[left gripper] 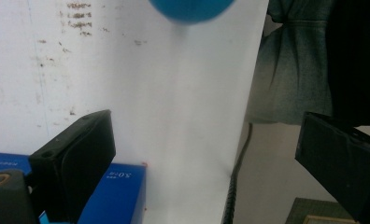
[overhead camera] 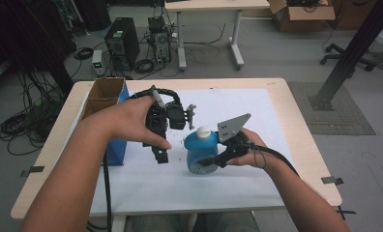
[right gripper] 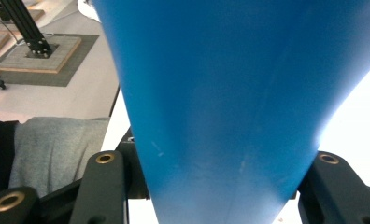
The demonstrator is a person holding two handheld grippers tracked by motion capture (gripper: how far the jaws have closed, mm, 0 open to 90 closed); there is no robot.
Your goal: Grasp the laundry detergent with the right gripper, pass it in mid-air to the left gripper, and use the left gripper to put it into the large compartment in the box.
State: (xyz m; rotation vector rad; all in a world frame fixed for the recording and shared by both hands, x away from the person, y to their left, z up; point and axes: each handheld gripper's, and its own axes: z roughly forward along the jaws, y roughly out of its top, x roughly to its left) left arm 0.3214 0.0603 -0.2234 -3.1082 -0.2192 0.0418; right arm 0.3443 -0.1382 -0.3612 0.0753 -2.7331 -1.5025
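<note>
Blue bottle [overhead camera: 201, 152] upright, white cap [overhead camera: 204, 131] on top, clamped in right gripper [overhead camera: 213, 159], left gripper [overhead camera: 160, 155] wide open, empty

Bottle [overhead camera: 201, 152]: smooth blue plastic, white cap. Table [overhead camera: 296, 121]: pale wood, matt white paper cover [overhead camera: 257, 121].

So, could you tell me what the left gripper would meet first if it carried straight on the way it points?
Probably the white sheet covering the table: the left gripper has open jaws aimed at it, with nothing between. The blue bottle sits farther along, though depth is hard to judge.
</note>
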